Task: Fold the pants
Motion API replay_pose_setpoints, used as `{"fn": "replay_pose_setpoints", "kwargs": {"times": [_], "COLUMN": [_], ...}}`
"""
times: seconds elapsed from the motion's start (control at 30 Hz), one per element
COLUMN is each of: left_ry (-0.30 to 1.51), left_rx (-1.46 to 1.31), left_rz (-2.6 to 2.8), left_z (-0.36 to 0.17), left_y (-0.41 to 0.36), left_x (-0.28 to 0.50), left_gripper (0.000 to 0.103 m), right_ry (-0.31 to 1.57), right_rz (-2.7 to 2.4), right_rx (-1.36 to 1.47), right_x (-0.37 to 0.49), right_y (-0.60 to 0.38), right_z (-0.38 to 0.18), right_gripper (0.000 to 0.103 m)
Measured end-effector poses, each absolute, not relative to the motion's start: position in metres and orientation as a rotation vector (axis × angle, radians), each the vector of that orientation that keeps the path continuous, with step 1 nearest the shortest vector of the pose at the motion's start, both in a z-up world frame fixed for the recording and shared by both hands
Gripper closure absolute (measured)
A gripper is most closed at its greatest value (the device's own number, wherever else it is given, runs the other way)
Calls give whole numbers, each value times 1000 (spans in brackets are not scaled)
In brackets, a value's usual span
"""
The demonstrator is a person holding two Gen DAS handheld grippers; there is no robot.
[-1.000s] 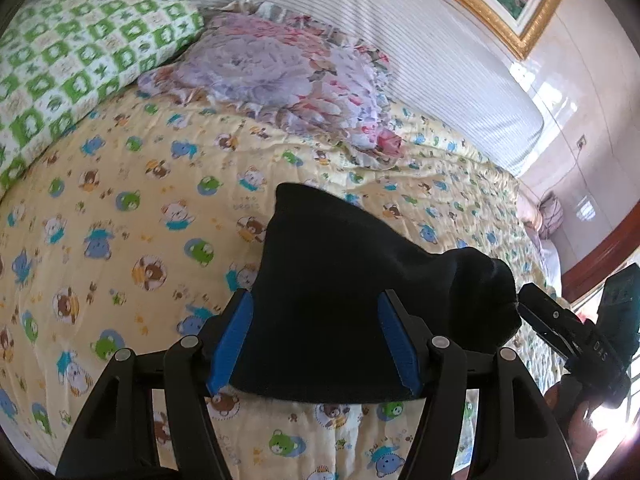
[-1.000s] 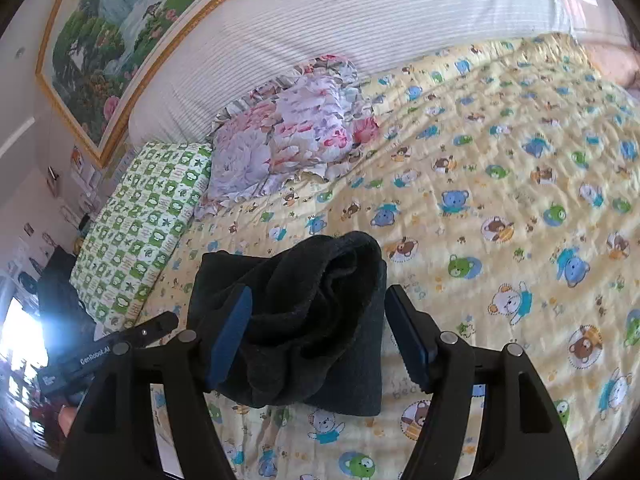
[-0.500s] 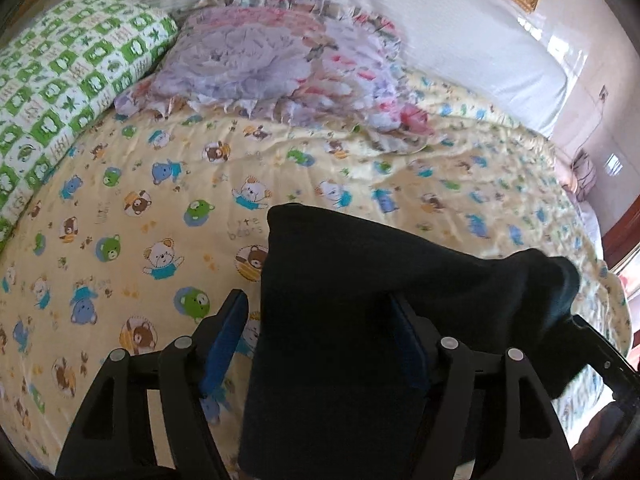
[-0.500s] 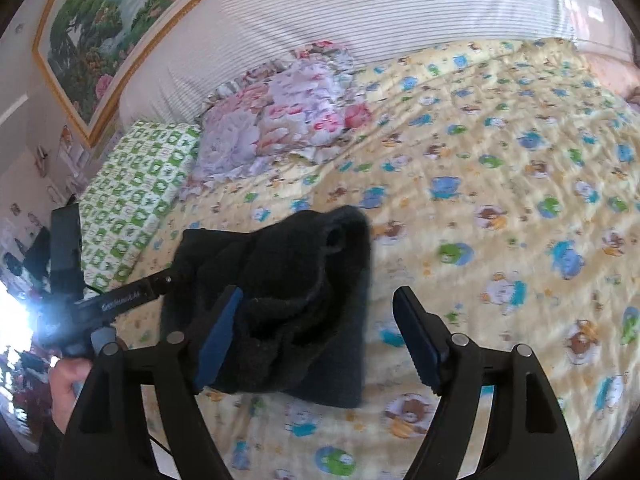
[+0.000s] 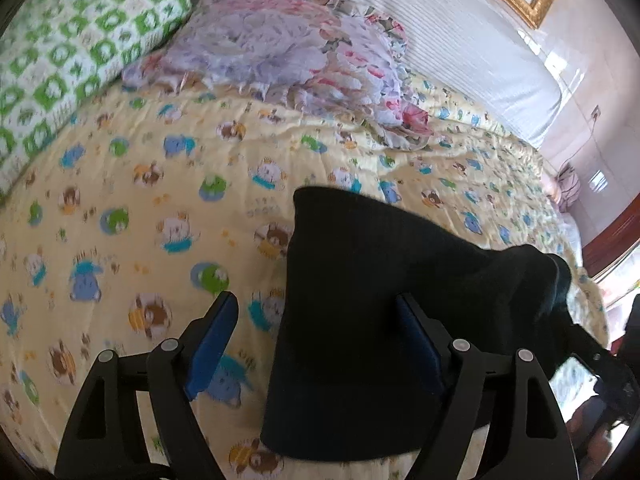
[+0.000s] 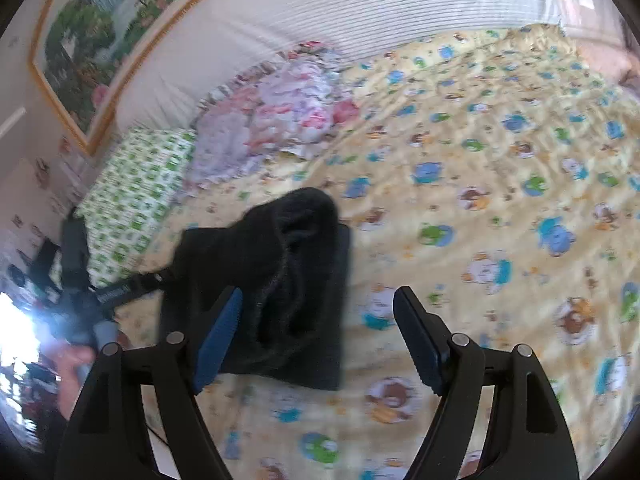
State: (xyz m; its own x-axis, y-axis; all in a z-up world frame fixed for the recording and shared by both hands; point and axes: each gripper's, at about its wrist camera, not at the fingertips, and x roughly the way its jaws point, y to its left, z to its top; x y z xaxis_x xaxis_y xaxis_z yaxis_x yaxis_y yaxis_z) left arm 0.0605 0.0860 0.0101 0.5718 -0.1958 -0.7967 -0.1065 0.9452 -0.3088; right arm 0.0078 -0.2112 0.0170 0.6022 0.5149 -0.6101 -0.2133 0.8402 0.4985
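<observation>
The black pants (image 5: 380,320) lie folded in a thick bundle on the yellow cartoon-print quilt (image 5: 120,240). My left gripper (image 5: 316,344) hovers over their left edge with its jaws opening. Its left pad (image 5: 216,340) stands off the cloth over bare quilt, and its right pad rests against the top of the fabric. In the right wrist view the pants (image 6: 272,272) sit low and left, rumpled on top. My right gripper (image 6: 318,340) is open. Its left finger overlaps the bundle and its right finger (image 6: 416,344) is over bare quilt.
A floral ruffled pillow (image 5: 288,48) and a green checked pillow (image 5: 68,60) lie at the head of the bed against a striped headboard (image 6: 360,12). A gold-framed picture (image 6: 100,32) hangs above. A hand (image 6: 76,364) holding the left gripper shows at the bed's near edge.
The left jaws have widened and their left pad has come off the pants. The bundle, earlier filling both grippers, now lies on the quilt. The right jaws have also spread.
</observation>
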Motion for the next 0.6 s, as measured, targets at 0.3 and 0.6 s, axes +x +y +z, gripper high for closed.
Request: {"fn": "replay_pose_setpoints", "kwargs": {"times": [0.3, 0.6], "left_ry": [1008, 994], "left_rx": [-445, -529], "left_rz": [-104, -167], "left_z": [-21, -24], "left_y": [94, 88], "left_x": [59, 60], "left_gripper": [21, 42], "right_ry": [919, 890], "right_rz": [523, 601], "right_rx": [533, 609], "right_x": [21, 29], "right_y": [-202, -204], "right_z": [-30, -36], "right_gripper": [27, 50]}}
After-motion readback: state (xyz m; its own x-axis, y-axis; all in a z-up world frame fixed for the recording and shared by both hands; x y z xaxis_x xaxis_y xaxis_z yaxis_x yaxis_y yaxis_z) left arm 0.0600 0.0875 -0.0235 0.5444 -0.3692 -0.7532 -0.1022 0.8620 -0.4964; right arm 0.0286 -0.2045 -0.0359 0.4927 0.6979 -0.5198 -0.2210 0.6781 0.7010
